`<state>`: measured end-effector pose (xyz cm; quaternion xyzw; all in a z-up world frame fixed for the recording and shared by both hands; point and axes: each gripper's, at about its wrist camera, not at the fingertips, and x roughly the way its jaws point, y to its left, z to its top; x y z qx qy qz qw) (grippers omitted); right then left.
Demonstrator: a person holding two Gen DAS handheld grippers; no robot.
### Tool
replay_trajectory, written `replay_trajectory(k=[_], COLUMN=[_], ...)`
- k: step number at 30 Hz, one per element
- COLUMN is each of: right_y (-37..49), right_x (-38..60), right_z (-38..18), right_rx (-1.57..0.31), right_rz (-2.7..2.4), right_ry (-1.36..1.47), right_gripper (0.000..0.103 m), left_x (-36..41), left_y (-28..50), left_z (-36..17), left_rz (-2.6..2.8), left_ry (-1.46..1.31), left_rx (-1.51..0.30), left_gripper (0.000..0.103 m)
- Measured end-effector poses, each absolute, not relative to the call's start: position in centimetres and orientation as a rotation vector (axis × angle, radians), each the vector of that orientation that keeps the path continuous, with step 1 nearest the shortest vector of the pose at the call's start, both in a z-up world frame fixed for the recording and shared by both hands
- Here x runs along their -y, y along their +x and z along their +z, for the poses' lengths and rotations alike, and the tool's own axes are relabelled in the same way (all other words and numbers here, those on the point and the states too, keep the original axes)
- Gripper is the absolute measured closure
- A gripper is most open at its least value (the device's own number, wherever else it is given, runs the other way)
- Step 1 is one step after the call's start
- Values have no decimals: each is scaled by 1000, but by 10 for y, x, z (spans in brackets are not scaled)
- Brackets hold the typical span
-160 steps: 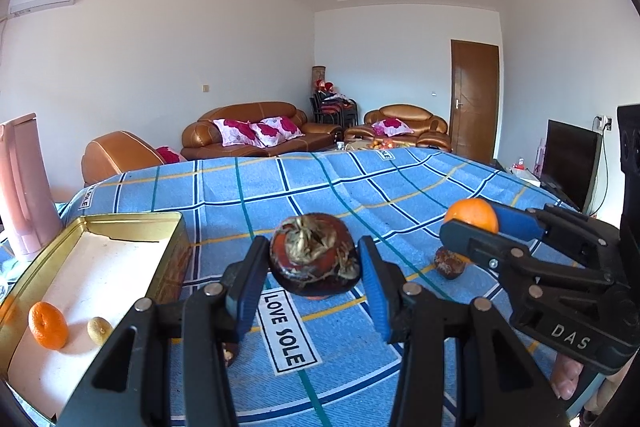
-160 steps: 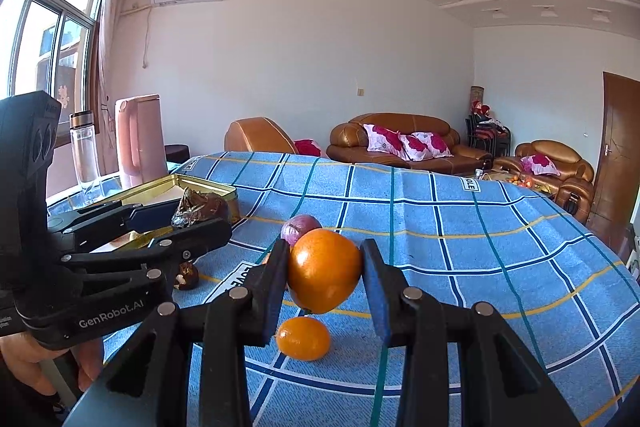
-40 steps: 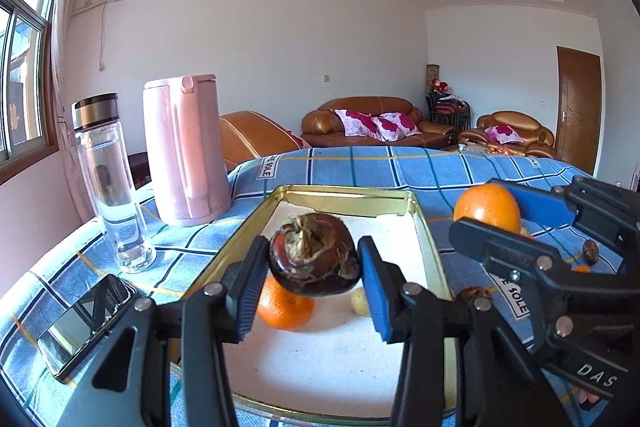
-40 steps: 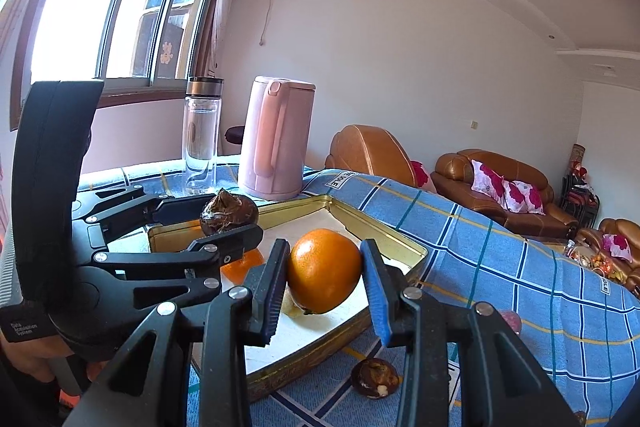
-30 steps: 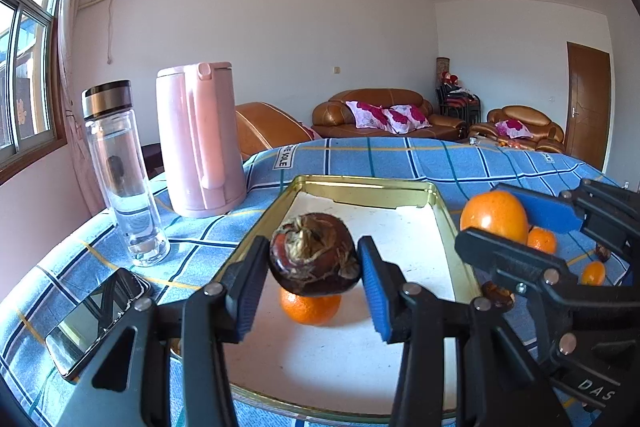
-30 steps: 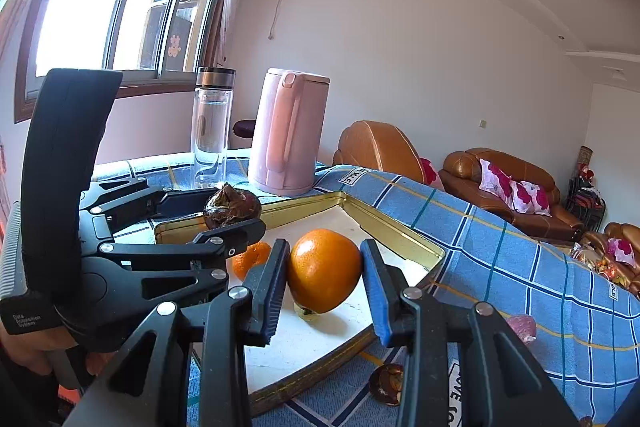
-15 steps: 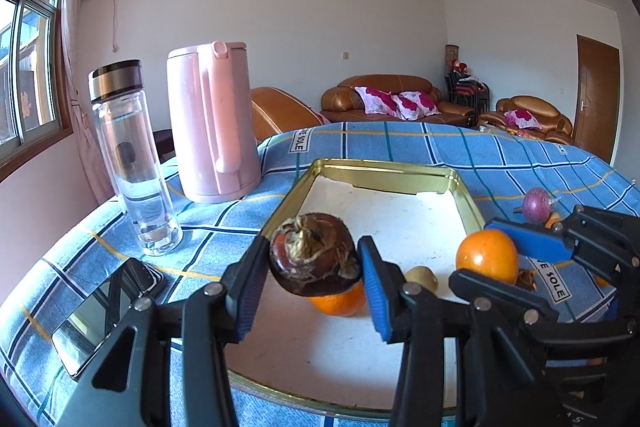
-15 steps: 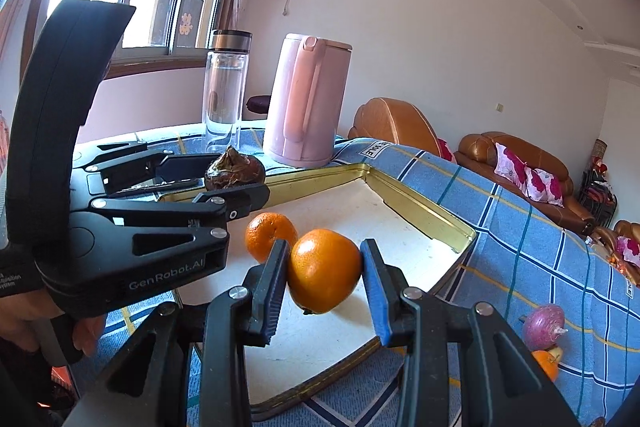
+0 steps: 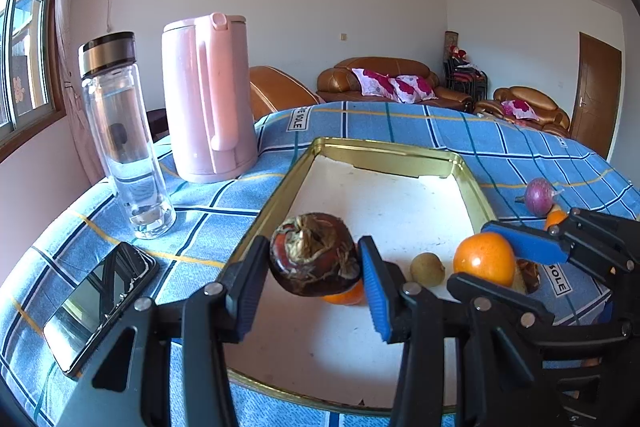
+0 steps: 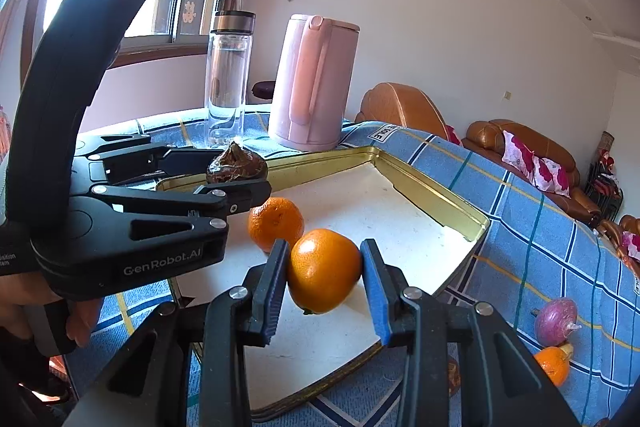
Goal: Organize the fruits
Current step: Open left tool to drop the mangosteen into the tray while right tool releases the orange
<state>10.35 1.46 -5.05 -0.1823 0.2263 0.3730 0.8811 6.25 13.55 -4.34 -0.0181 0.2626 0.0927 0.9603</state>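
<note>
My left gripper [image 9: 314, 259] is shut on a dark brown mangosteen [image 9: 314, 253] and holds it above the near part of the gold tray [image 9: 384, 149]. My right gripper [image 10: 324, 277] is shut on an orange [image 10: 323, 275], also over the tray [image 10: 432, 193]. In the left wrist view the right gripper [image 9: 490, 265] shows at the right with its orange [image 9: 484, 259]. In the right wrist view the left gripper [image 10: 236, 171] shows at the left with the mangosteen [image 10: 236, 163]. An orange [image 10: 275, 223] and a small brownish fruit [image 9: 428, 269] lie in the tray.
A pink kettle [image 9: 206, 99] and a glass bottle [image 9: 120, 135] stand left of the tray. A phone [image 9: 98, 303] lies at the near left. A purple onion [image 10: 556, 321], a small orange [image 10: 554, 365] and a dark fruit [image 9: 528, 275] lie on the blue checked cloth right of the tray.
Both grippers have swung left from the open cloth to over the tray, still holding their fruits, and have come lower and closer to the tray floor.
</note>
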Motion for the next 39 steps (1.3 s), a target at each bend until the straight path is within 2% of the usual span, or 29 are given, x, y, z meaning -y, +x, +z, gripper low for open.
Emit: replay_trajectory(k=[17, 33, 35, 36, 37, 39], right_y=[116, 117, 117, 116, 116, 112], right_x=[-28, -27, -27, -28, -28, -26], right_z=[-64, -65, -64, -64, -64, -62], right_rx=[-588, -610, -605, -603, -599, -573], right_rz=[801, 818, 819, 818, 816, 813], right_ry=[-418, -405, -405, -407, -410, -410], right_gripper=[64, 64, 59, 52, 43, 39], left_x=[-143, -138, -138, -139, -140, -141], left_y=[77, 81, 81, 81, 80, 78], left_z=[-53, -55, -55, -55, -55, -54], left_rz=[148, 150, 155, 156, 157, 165], left_ry=[-76, -44, -43, -45, -48, -50], left_rx=[-627, -645, -645, -643, -641, -631], left_gripper=[56, 56, 55, 55, 52, 44])
